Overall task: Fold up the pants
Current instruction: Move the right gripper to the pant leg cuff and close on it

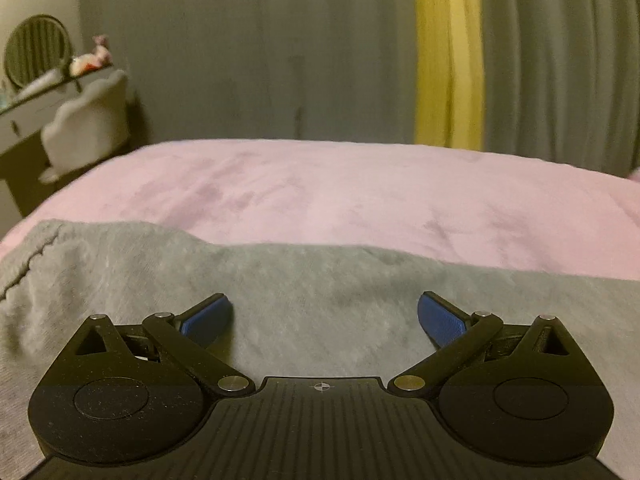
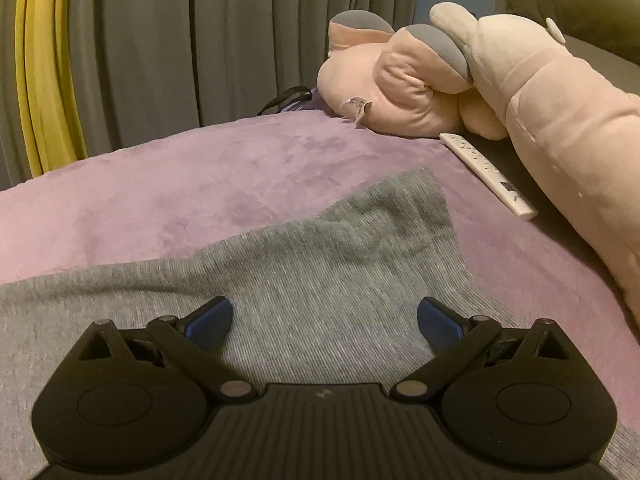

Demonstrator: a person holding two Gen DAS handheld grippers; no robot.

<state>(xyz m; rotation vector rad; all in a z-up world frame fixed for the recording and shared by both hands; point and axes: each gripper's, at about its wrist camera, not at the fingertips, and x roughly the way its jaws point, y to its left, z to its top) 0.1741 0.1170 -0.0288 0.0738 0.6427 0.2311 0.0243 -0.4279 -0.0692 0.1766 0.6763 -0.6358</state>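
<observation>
Grey pants (image 1: 304, 280) lie flat on a pink bed cover (image 1: 320, 192). In the left wrist view a stitched seam edge runs at the far left. My left gripper (image 1: 324, 316) is open, its blue pads apart, low over the grey cloth and holding nothing. In the right wrist view the pants (image 2: 320, 248) end in a rumpled, pointed corner toward the far right on the cover (image 2: 160, 176). My right gripper (image 2: 325, 318) is open too, low over the cloth and empty.
A pink plush toy (image 2: 500, 92) and a white remote (image 2: 488, 176) lie at the right of the bed. Grey curtains (image 1: 560, 60) with a yellow strip (image 1: 448, 60) hang behind. A dressing table with round mirror (image 1: 36, 52) and a white chair (image 1: 88, 120) stand at the left.
</observation>
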